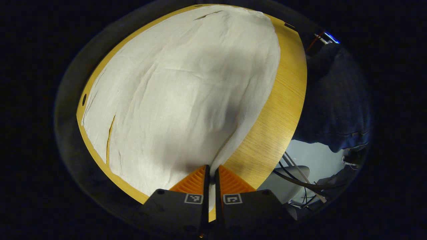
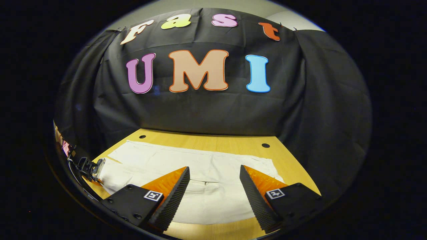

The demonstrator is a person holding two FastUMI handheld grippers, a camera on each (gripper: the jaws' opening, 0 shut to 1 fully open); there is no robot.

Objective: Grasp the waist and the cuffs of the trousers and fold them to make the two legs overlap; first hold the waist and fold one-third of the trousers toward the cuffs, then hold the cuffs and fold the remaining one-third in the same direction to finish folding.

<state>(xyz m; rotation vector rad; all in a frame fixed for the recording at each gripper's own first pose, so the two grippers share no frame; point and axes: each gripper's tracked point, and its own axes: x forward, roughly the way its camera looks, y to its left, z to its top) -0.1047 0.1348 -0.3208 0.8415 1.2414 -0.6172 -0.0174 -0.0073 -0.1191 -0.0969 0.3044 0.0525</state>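
White trousers (image 1: 186,90) lie spread flat over most of the wooden table (image 1: 277,126). My left gripper (image 1: 210,171) is shut on their near edge, and a strip of white cloth runs between its two fingers. In the right gripper view the trousers (image 2: 206,166) stretch from left to right across the table (image 2: 217,141). My right gripper (image 2: 214,171) hovers open over their front middle part, with nothing between its fingers. The left gripper (image 2: 90,169) shows at the trousers' far left end.
A person in dark clothing (image 1: 333,100) stands beyond the table's right edge, with cables and a chair base (image 1: 293,181) on the floor below. Two round holes (image 2: 265,145) sit near the table's back edge. The black cloth wall (image 2: 206,110) closes off the back.
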